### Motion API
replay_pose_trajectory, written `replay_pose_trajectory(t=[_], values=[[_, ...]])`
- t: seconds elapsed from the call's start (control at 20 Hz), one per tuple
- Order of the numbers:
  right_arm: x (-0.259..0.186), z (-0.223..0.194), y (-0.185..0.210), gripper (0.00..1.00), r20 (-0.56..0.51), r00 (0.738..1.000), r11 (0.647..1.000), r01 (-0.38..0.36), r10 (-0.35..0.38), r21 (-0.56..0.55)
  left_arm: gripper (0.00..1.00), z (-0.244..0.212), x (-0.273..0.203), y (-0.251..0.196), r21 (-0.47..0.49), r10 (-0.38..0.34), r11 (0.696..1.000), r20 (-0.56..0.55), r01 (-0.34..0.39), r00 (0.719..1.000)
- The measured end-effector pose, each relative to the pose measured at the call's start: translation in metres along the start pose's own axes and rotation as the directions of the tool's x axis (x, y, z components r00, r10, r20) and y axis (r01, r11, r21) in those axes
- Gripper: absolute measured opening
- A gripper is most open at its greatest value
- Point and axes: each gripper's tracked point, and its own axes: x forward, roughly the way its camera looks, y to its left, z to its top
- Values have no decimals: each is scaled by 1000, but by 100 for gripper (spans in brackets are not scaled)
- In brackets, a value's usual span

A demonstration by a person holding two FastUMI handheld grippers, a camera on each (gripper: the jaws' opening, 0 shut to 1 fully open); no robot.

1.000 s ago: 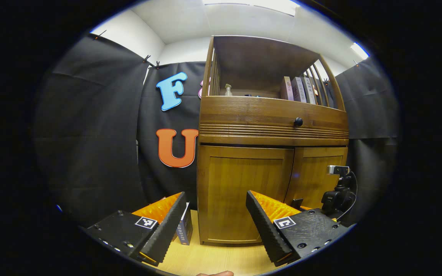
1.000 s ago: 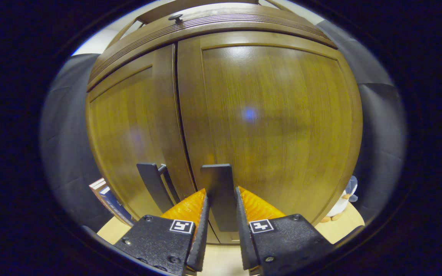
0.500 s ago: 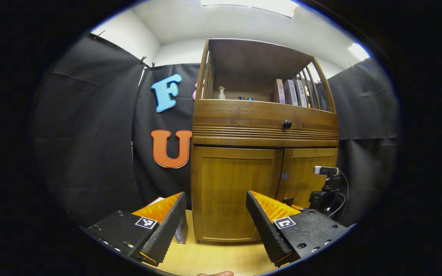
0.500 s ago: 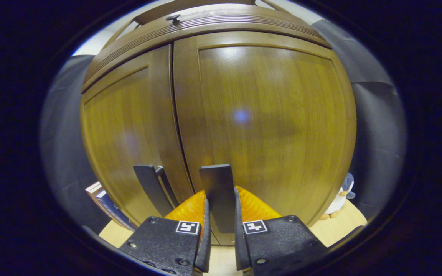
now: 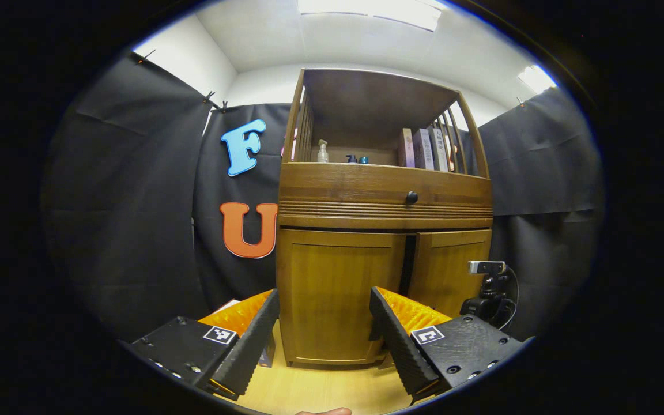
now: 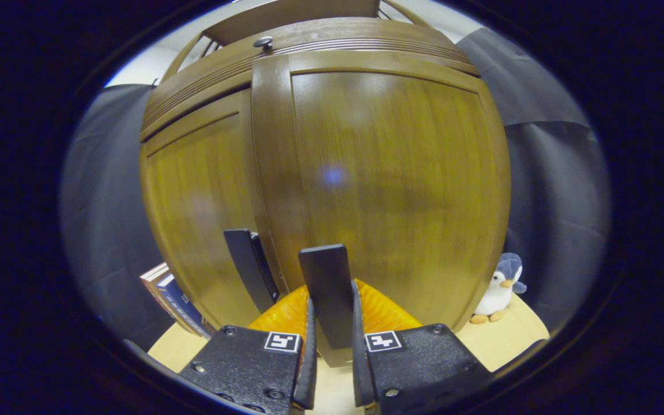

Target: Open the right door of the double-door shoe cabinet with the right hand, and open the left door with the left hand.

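Observation:
The brown wooden shoe cabinet (image 5: 384, 190) stands ahead in the left gripper view. Its left door (image 5: 338, 294) is closed. The right door (image 5: 450, 271) stands slightly ajar, with a dark gap beside it. My left gripper (image 5: 323, 323) is open and held back from the left door, nothing between its fingers. In the right gripper view, my right gripper (image 6: 331, 305) is shut on the right door's black handle (image 6: 325, 276). That right door (image 6: 389, 190) is swung a little forward of the left door (image 6: 205, 202), whose black handle (image 6: 245, 265) is free.
A drawer with a black knob (image 5: 411, 197) sits above the doors, under an open shelf with books and bottles. Books (image 6: 170, 291) lean at the cabinet's left foot. A penguin toy (image 6: 499, 288) stands at its right foot. The other gripper's camera (image 5: 485, 267) shows far right.
The right door has swung out slightly with the right gripper clamped on its handle, and a dark gap has opened between the doors. The left gripper has drawn back from the cabinet.

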Motion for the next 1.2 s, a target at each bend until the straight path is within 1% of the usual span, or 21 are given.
replay_pose_trajectory(t=[0.1,0.2,0.3,0.45,0.55,0.75,0.85,0.95,1.0,1.05,1.2], values=[[-12,-4,-4,28,5,1000,1000,-9,9,-5,94,-1,-2,-9,3,-21,1000,-2,21,1000],[-25,-6,-8,28,6,1000,1000,-22,22,-17,94,-5,-4,-25,8,-62,998,-19,62,998],[-35,-9,-11,28,-3,1000,1000,-27,27,-2,93,-6,-4,-33,20,-73,997,-22,74,997],[-54,-13,-22,29,8,1000,1000,-10,10,6,93,-7,-7,-46,15,-89,996,-24,90,996],[-72,-16,-31,28,14,1000,1000,4,-4,-7,93,-7,-8,-50,11,-92,996,-23,92,996],[-98,-20,-49,28,11,1000,1000,4,-5,19,93,1,-5,-54,5,-87,996,-1,87,996],[-111,-22,-61,28,19,1000,1000,23,-23,4,93,1,-1,-56,-1,-82,997,3,82,997],[-124,-23,-74,25,29,999,999,40,-39,-15,93,1,3,-58,-9,-70,997,1,70,998],[-129,-23,-78,24,29,999,999,44,-43,-13,100,-1,6,-60,-17,-72,997,-1,72,997],[-133,-23,-83,23,28,999,999,46,-46,-9,93,-1,8,-64,-26,-76,997,-4,76,997],[-143,-25,-98,20,25,998,998,66,-65,-22,93,-5,16,-73,-44,-86,995,-10,85,996]])
